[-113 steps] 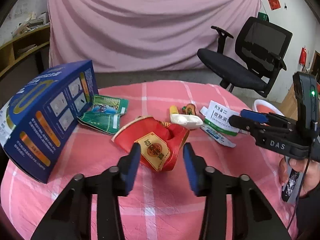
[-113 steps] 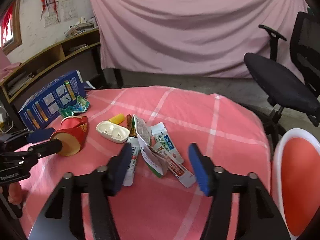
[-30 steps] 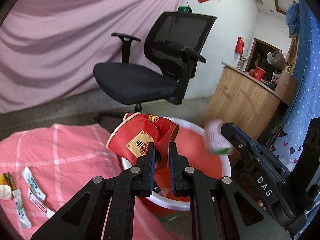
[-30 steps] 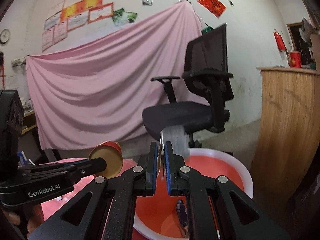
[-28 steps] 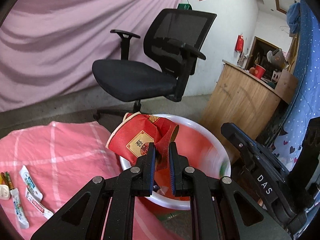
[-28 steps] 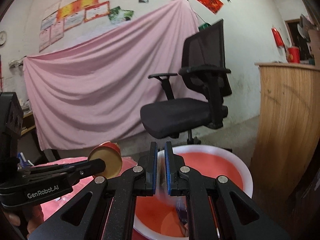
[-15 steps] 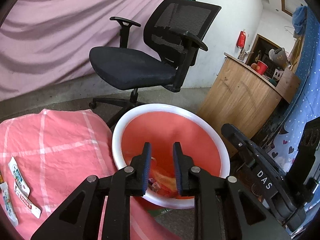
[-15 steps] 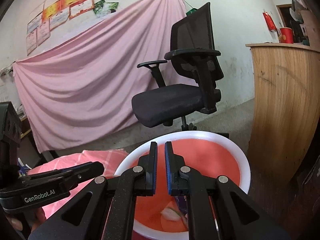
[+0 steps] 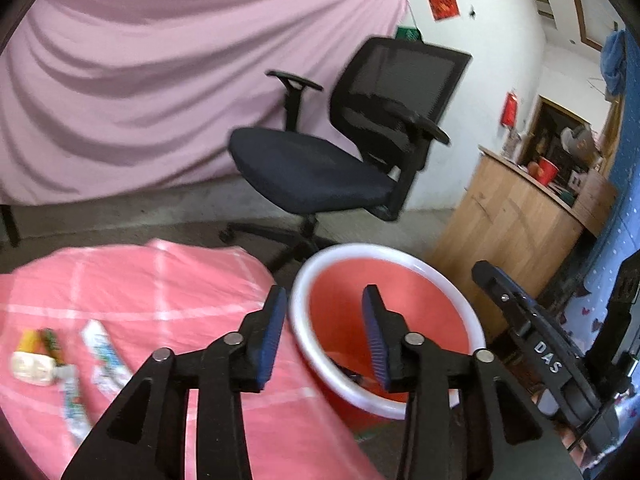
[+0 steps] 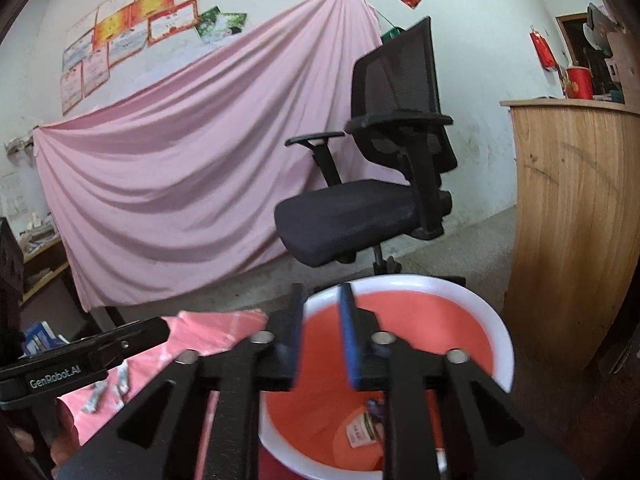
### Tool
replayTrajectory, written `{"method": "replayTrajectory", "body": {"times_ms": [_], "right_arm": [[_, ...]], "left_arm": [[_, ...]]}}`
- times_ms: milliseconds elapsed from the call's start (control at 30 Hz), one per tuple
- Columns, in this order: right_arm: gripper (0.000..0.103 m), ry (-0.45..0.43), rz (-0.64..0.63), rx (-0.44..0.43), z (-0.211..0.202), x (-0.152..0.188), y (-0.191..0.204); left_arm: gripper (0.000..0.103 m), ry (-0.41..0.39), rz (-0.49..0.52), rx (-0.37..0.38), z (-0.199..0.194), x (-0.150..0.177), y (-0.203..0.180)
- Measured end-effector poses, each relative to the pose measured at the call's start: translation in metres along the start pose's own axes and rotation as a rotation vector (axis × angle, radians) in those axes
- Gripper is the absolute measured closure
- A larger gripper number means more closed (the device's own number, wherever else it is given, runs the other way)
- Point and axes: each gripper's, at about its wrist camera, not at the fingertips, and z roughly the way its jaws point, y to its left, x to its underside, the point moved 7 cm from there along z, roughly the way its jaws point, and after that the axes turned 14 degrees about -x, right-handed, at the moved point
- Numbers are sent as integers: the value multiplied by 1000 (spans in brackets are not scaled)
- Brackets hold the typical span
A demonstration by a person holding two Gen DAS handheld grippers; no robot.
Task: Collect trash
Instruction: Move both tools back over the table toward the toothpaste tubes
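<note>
Left claw (image 9: 324, 330): jaws opening, nothing between them. Right claw (image 10: 320, 334): jaws opening, likewise bare. Beneath both: red bin (image 10: 476, 304), white rim, holding a printed wrapper (image 10: 362, 430). Left of left claw: tubes (image 9: 102, 354) on pink bench (image 9: 160, 280).

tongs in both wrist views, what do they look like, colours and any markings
Both tongs are black angular frames with round silver pins at the joints and ribbed blue pads. The left tongs carry white "GenRobot.AI" lettering on the side; the right tongs are marked "DAS" in white.
</note>
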Motion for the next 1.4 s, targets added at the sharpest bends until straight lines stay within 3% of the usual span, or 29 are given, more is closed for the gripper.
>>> {"method": "replayTrajectory", "body": {"times_ms": [67,167,233,300,333,400,433,533,933,1200,1400], "right_arm": [[72,-10,-14,-21,2,-3,13],[64,-30,-40,-47,4,-5,32],[47,-55,-61,-72,5,-8,48],[37,-84,-87,-94,4,-11,64],[29,-94,-96,-103,4,-12,70],[15,-121,-114,-121,3,-12,84],[7,-132,-121,-123,3,-12,89],[0,-170,-156,-157,2,-12,109],[0,-239,-282,-317,1,-1,177],[0,-131,-382,-352,27,22,206],[0,-47,-416,-358,42,37,213]], "left_arm": [[65,-38,-14,-38,-12,-4,16],[50,-94,-45,-98,-32,-8,42],[46,-133,-66,-136,-45,-9,60],[40,-166,-76,-173,-58,-9,77],[35,-184,-83,-196,-65,-8,86],[6,-229,-103,-247,-78,-6,103],[1,-268,-122,-279,-88,-5,114],[1,-334,-152,-328,-105,1,137],[1,-419,-154,-498,-154,42,204],[1,-367,-121,-530,-159,65,236],[1,-281,-96,-556,-147,79,257]]}}
